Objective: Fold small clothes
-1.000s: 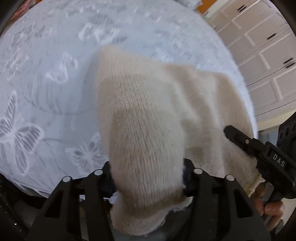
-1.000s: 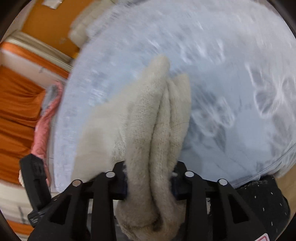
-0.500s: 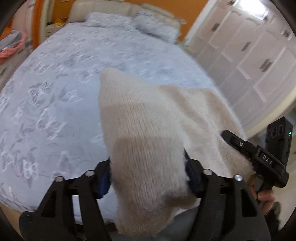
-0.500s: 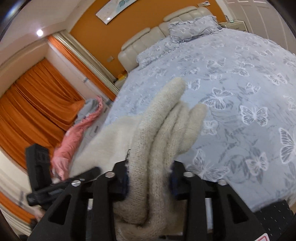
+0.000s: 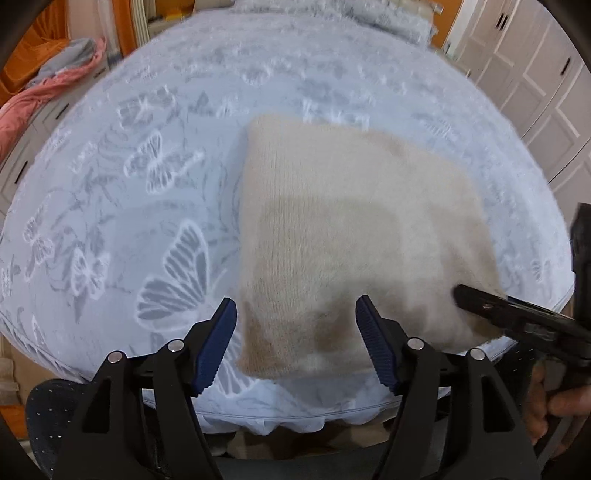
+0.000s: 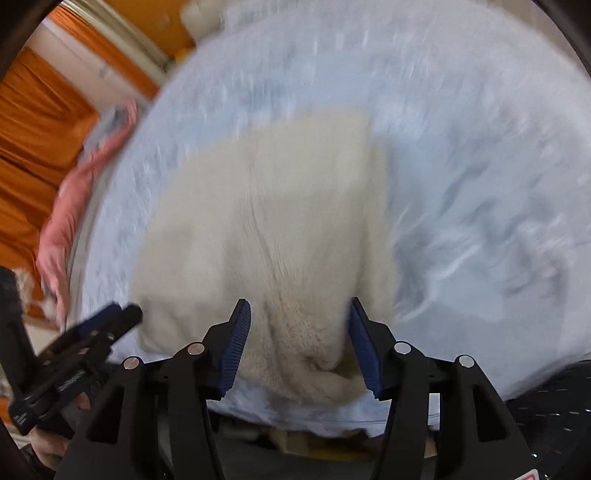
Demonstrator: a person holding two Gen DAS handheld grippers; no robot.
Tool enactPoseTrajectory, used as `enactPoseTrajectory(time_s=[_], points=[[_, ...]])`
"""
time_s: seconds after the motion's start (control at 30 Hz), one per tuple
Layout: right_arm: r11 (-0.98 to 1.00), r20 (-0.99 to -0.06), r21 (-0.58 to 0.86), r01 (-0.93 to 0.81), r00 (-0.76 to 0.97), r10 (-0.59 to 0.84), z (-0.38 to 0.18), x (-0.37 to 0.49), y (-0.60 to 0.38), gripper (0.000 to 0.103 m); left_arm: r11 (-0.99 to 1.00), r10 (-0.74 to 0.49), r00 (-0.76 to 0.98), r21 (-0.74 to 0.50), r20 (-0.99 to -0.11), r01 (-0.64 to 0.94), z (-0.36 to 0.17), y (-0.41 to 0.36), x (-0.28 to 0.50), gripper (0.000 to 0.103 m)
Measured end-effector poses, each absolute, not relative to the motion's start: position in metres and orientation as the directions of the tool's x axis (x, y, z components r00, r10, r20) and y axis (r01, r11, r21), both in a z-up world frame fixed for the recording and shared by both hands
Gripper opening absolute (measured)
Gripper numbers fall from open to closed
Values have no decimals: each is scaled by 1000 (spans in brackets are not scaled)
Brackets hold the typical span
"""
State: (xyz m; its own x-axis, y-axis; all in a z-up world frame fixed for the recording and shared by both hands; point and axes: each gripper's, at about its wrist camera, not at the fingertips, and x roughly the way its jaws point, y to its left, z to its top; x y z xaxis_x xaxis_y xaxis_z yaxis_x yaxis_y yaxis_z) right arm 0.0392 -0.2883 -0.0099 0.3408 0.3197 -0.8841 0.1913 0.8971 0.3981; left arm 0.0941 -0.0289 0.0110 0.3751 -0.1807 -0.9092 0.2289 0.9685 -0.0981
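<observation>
A cream knit garment [image 5: 354, 236] lies folded flat on the pale blue bedspread [image 5: 147, 155] near the bed's front edge. It also shows in the blurred right wrist view [image 6: 280, 229]. My left gripper [image 5: 295, 343] is open, its blue pads on either side of the garment's near left corner. My right gripper [image 6: 299, 347] is open over the garment's near right corner. The right gripper shows at the right of the left wrist view [image 5: 517, 317], and the left gripper shows at the lower left of the right wrist view [image 6: 74, 354].
The bedspread has white butterfly patterns. Pink and grey clothes [image 5: 48, 88] lie beyond the bed's left side. White wardrobe doors [image 5: 535, 74] stand on the right. Orange curtains [image 6: 33, 147] hang on the left. Pillows [image 5: 369, 18] lie at the far end.
Both grippers have opened and let go of the garment. It was held up in both grippers and now lies flat on the bed.
</observation>
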Motion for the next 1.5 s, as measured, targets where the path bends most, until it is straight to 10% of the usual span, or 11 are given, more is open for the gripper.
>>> enactPoseTrajectory(time_s=[0.07,0.27,0.37,0.57,0.77,1.5], points=[[914,-895,365,178,337,292,-13,46,-284,17,970,-181,370,-103,-911,221,8,-27,91,65],[935,-789,353,26,545,283,76,43,-278,16,971,-154,381,-67,-912,230,0,-25,88,70],[969,-910,228,98,374,176,8,57,-279,17,972,-153,346,-78,-926,221,-10,-30,88,70],[937,-886,273,219,437,156,18,46,-286,29,970,-142,400,-45,-906,241,2,-37,67,69],[941,-805,176,291,592,-32,49,-16,-281,67,987,-91,479,-17,-873,157,5,-40,40,87],[961,-822,89,261,565,-77,-22,-65,-240,69,994,0,572,65,-821,93,-30,-45,-7,87]])
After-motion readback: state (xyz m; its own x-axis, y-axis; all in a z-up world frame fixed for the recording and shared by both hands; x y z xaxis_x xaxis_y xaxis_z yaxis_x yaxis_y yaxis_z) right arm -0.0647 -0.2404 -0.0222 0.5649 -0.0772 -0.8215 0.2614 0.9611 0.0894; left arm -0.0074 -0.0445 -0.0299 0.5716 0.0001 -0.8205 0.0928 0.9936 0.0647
